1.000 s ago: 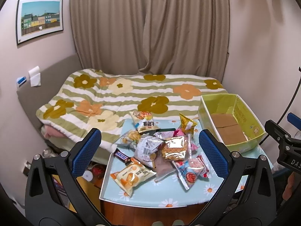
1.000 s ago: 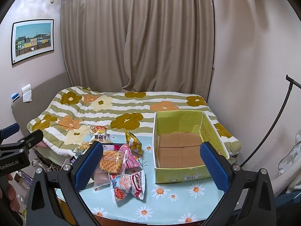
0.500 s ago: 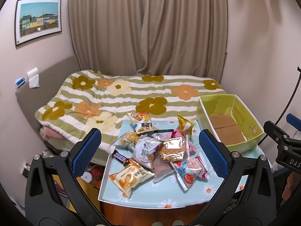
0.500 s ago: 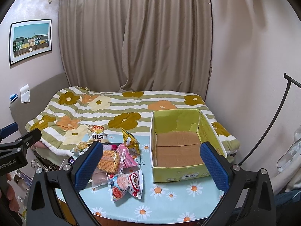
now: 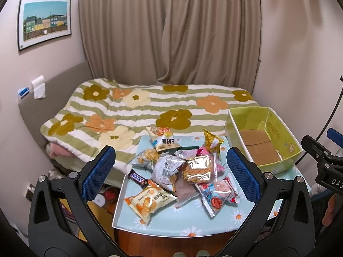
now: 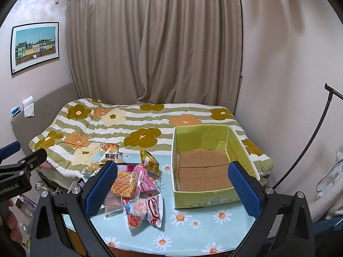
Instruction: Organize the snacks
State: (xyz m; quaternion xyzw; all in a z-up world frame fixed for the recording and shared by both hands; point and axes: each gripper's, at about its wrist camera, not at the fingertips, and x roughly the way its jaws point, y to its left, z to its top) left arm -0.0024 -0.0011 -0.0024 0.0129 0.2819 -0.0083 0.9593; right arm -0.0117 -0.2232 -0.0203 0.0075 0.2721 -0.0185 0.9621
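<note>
A pile of snack packets lies on the left half of a small table with a light-blue daisy cloth; it also shows in the right wrist view. It includes a yellow chip bag, a Snickers bar, a waffle pack and a gold pouch. An empty yellow-green cardboard box stands on the table's right side, also in the right wrist view. My left gripper is open above the pile. My right gripper is open before the box.
A bed with a striped flower quilt lies right behind the table. Beige curtains hang at the back. A framed picture is on the left wall. Clutter sits on the floor at the table's left.
Both grippers have drifted slightly back and up, so the table and box sit a little lower and farther in view. Nothing was gripped or moved.
</note>
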